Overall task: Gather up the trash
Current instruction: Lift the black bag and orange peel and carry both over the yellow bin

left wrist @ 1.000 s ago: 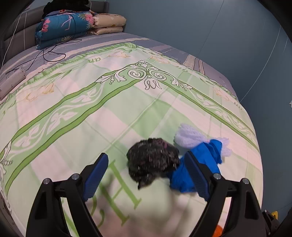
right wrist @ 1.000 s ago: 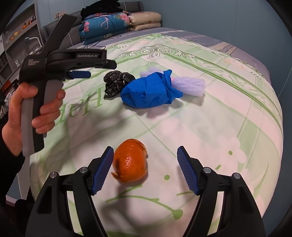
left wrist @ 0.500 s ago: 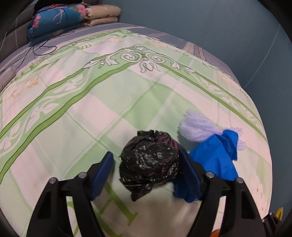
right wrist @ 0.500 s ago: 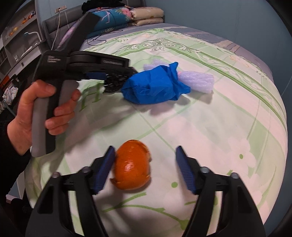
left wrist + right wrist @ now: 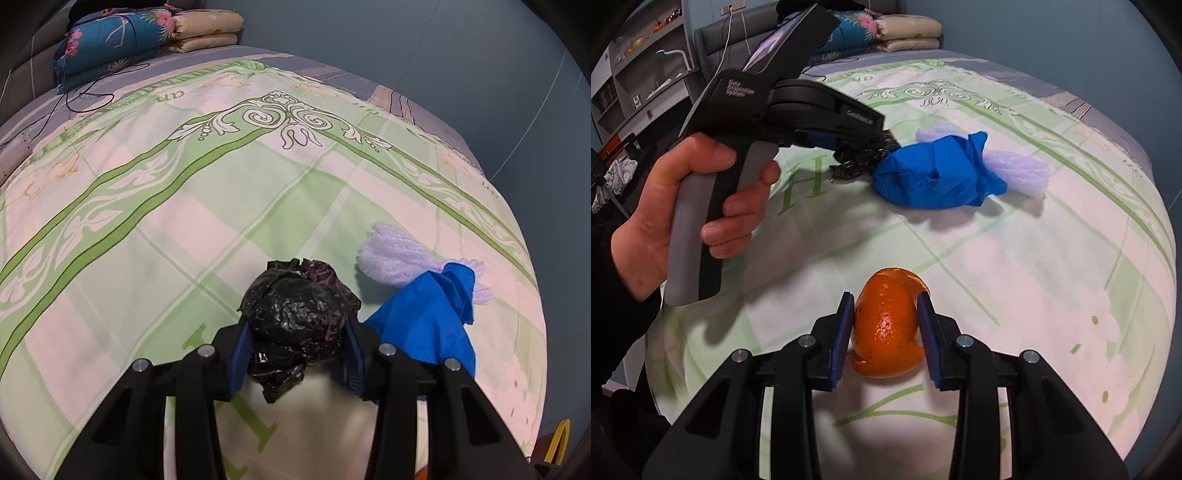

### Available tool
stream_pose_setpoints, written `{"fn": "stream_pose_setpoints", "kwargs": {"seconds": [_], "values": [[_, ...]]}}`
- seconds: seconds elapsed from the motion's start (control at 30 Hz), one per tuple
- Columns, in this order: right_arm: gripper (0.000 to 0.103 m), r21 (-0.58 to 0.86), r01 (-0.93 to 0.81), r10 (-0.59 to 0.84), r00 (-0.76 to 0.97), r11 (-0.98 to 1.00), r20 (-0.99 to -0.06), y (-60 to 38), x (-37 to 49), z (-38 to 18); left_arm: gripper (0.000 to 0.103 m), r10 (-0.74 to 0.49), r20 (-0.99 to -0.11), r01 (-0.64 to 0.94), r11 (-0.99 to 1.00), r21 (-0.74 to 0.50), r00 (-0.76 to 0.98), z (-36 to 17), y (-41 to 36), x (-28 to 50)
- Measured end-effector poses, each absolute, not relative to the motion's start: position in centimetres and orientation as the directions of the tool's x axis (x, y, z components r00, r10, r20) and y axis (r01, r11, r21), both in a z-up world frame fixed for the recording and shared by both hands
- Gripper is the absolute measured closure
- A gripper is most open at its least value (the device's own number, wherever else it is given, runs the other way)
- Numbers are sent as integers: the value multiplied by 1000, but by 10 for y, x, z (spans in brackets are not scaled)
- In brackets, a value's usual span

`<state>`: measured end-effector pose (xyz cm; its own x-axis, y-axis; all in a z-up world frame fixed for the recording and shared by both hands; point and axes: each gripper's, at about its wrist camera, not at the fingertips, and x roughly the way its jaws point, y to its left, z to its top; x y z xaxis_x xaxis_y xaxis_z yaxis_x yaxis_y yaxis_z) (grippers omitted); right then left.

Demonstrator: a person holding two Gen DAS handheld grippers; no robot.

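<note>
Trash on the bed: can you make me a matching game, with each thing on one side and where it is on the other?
Things:
1. black bag
2. orange peel
3. blue cloth
4. white foam

Places:
A. between the right gripper's fingers
B. poking out of the blue cloth
C. between the left gripper's fingers
D. lying free beside the black bag

Pairs: 1-C, 2-A, 3-D, 4-B

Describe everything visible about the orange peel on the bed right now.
The orange peel is a glossy, pitted, bright orange rind, curled into a hollow, roughly ball-like shell with a torn strip arching over its top and a ragged lower edge. It rests on the green-patterned bedspread, apart from the other trash. The right gripper has a blue pad pressed against each side of it.
</note>
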<state>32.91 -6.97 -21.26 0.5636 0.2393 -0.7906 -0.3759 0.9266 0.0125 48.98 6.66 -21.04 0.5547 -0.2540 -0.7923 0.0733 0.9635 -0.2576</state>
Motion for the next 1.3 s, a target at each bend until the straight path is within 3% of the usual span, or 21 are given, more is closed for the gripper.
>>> {"fn": "stream_pose_setpoints", "kwargs": {"seconds": [0.33, 0.73, 1.3], "values": [[71, 60, -356, 278, 601, 932, -749, -91, 315, -182, 63, -308, -753, 71, 941, -331, 581, -185, 84, 462], [71, 159, -299, 317, 617, 941, -720, -140, 269, -149, 63, -333, -699, 107, 932, -347, 633, -142, 83, 374], [71, 133, -129, 185, 719, 983, -670, -224, 196, -107, 62, -471, -563, 358, 882, -306, 679, -49, 14, 223]]}}
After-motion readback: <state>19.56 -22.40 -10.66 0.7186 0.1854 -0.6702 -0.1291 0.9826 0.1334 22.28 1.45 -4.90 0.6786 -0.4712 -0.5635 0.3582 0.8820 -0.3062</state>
